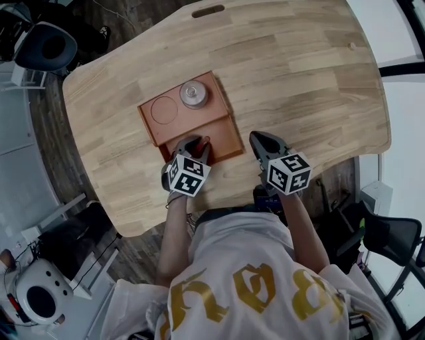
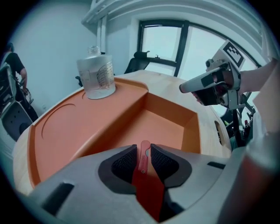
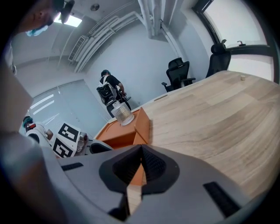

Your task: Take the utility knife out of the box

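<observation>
Utility knife (image 2: 146,181): red, flat, smooth slim body with a rounded tip and a small rivet. It sits clamped upright between the black ribbed pads (image 2: 122,162) of the left gripper (image 2: 143,152), tip poking just past them. Jaws are closed tight on both flat sides of the knife.

In the head view the left gripper (image 1: 193,143) is over the near end of the box's sunken compartment (image 2: 164,127). Can't tell whether the knife touches the box floor.

Box (image 1: 222,127): orange, matte, rectangular, with a raised flat shelf on the far half and a deep rectangular recess on the near half. The shelf has a circular groove (image 1: 164,110). Beside the groove stands a clear ribbed jar (image 1: 193,93) with a round cap, upright on the shelf (image 2: 70,127).

Right gripper (image 1: 260,138): grey body, jaws pinched together at the tips, gripping nothing, black textured pads (image 3: 153,164) meeting. It is just beside the box's right edge, over the table (image 1: 299,73), apart from the left gripper.

Table: light wood planks, rounded corners, with a slot cutout (image 1: 208,11) at the far edge.
</observation>
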